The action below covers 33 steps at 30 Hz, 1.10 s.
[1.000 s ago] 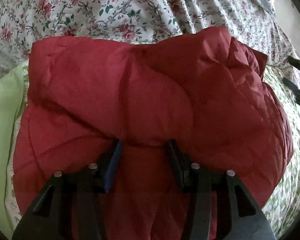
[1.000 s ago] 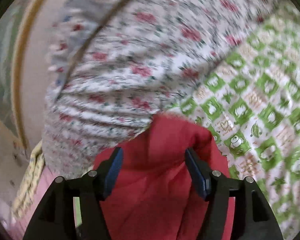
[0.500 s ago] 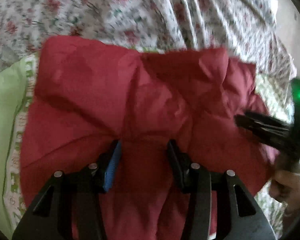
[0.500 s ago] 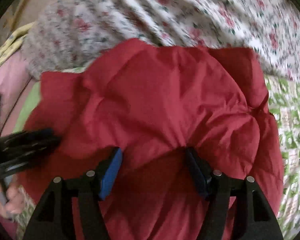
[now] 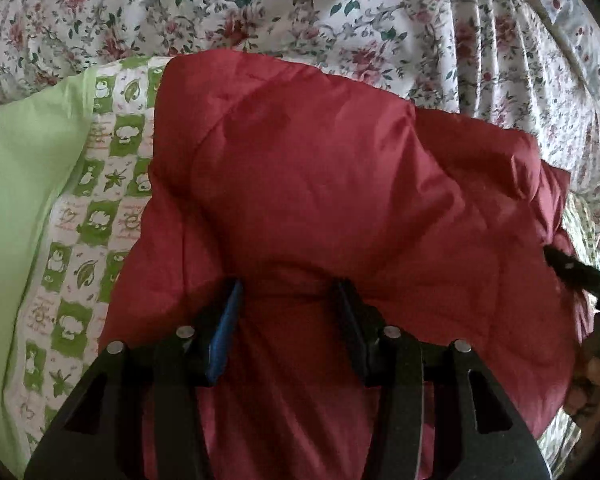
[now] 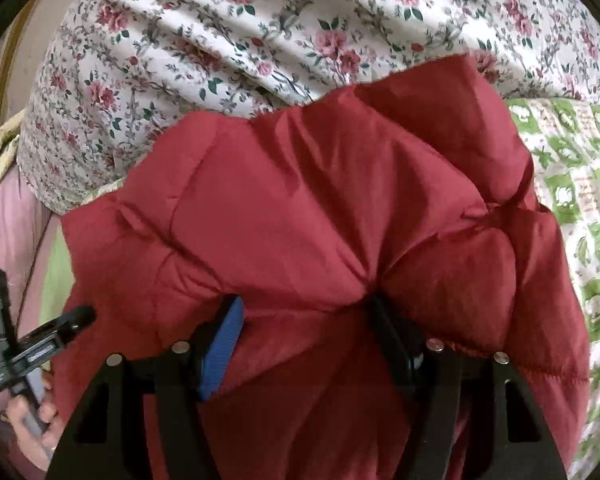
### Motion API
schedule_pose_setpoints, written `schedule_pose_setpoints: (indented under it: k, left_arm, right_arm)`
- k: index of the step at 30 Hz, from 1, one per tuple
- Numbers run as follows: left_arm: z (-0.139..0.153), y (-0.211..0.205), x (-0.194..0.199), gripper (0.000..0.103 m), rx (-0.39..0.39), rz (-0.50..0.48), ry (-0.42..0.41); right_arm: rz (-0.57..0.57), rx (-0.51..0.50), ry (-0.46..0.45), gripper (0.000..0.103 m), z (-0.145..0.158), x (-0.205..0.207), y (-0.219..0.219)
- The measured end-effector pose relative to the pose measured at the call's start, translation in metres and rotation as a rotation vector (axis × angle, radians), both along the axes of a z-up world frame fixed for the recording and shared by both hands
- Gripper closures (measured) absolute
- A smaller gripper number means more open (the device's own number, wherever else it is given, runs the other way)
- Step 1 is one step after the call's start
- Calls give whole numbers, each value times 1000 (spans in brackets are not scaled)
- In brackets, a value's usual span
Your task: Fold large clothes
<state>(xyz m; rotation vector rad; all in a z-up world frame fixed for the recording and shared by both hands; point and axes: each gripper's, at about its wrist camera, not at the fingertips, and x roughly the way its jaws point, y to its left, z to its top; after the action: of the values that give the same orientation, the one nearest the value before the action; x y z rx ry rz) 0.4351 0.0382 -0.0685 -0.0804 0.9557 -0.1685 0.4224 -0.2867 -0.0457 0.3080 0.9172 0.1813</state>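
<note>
The red jacket [image 5: 340,200] lies bunched on the bed, its puffy quilted bulk on the green checked sheet [image 5: 88,216] and butting against the floral quilt [image 5: 300,12] behind it. It looks already doubled into a thick bundle: one rounded layer sits over another, with no sleeve trailing out where the views reach. I judge the fold to be well along, with the near edge still lifted rather than laid flat; what seems left is to set that edge down, square the bundle and press it.

The left gripper [image 5: 286,312] has its jaws partly spread, pinching a thick fold of the jacket's near edge. The right gripper [image 6: 306,328] does the same with a wider bite, cloth bulging between and over its pads.

Count: one jacket, two grippers, one checked sheet, one floral quilt, one plain green cloth [image 5: 24,208] at the left edge. A hand [image 6: 32,416] holds the left gripper's handle in the right wrist view.
</note>
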Motion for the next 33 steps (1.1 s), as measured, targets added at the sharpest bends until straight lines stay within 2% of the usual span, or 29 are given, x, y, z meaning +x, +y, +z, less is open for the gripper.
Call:
schedule_pose_setpoints:
  k: [3,5,8,13,23,29,33]
  left_arm:
    - [-3,0,1,55,7,-9,-4]
    - [-5,-2,4,54,14,-11,-10]
    - [-6,-3,4,54,13,0,-10]
    - [4,1,-6,55,-19,7,-13]
    - [39,25,-49,55,-100,22,-46]
    - [45,38,-68,55,-109,33,-51]
    - [46,48,-72,55,-109,41,-52]
  right_arm:
    - [-47,-41,-80,36,18,-16,-10]
    - [-81,-88,-56,36,11,-16,-19]
    - [-53,-54,5,35,-15,-6,-25]
    - [-60,-58,9,35,-22,-1,-27]
    - [-61,-42,8,35,-20,-3,-26]
    - [-66,-24,3,35,-12,-8,-29]
    - [-63,10,-11,36,3,-21,-35]
